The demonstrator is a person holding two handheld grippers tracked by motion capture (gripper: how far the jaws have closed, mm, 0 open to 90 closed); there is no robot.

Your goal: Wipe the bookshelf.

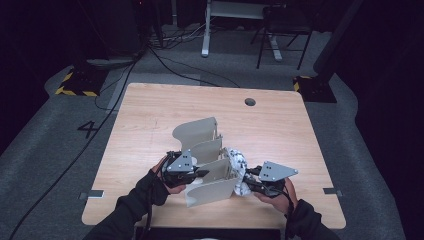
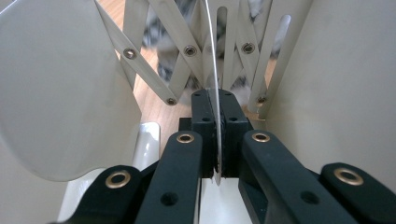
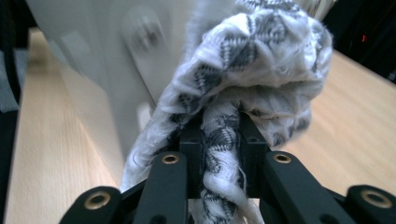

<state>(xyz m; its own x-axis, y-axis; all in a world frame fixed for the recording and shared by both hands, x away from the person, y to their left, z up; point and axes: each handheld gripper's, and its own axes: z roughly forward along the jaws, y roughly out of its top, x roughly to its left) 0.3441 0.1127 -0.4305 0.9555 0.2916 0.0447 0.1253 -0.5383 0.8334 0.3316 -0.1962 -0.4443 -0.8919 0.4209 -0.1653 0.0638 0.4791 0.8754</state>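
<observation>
Accordion-style file rack (image 1: 207,162), pale grey with curved divider panels, stands on the near half of the wooden table (image 1: 280,130), between the two hands; a grey-and-white patterned knit cloth (image 1: 239,165) is bunched against its right side, touching the end panel. The left gripper (image 1: 200,173) reaches into the rack from the person's left; its jaws are pinched tight on the thin edge of one divider panel (image 2: 214,70). The right gripper (image 1: 250,174) comes in from the right, clamped on a fold of the cloth.

No brand or label can be read on the rack or the grippers; the one piece of writing is a large "4" (image 1: 88,129) marked on the grey carpet left of the table.

The left gripper view gives what the high view cannot: the rack's crossed scissor slats (image 2: 154,77) with their metal rivets, and the blurred cloth behind them; the panel edge runs straight down between the closed jaws (image 2: 215,135). The right gripper view shows the knit's zigzag weave close up (image 3: 243,60), a twisted strand of it squeezed between the black jaws, with the rack's wall blurred behind on the left.

The tabletop is light wood grain with a round cable hole (image 1: 250,102) near the far edge; beyond it lie black cables (image 1: 125,80) on the floor, yellow-and-black striped bases (image 1: 75,85) on both sides, and a white desk frame (image 1: 240,20) in a dark room.
</observation>
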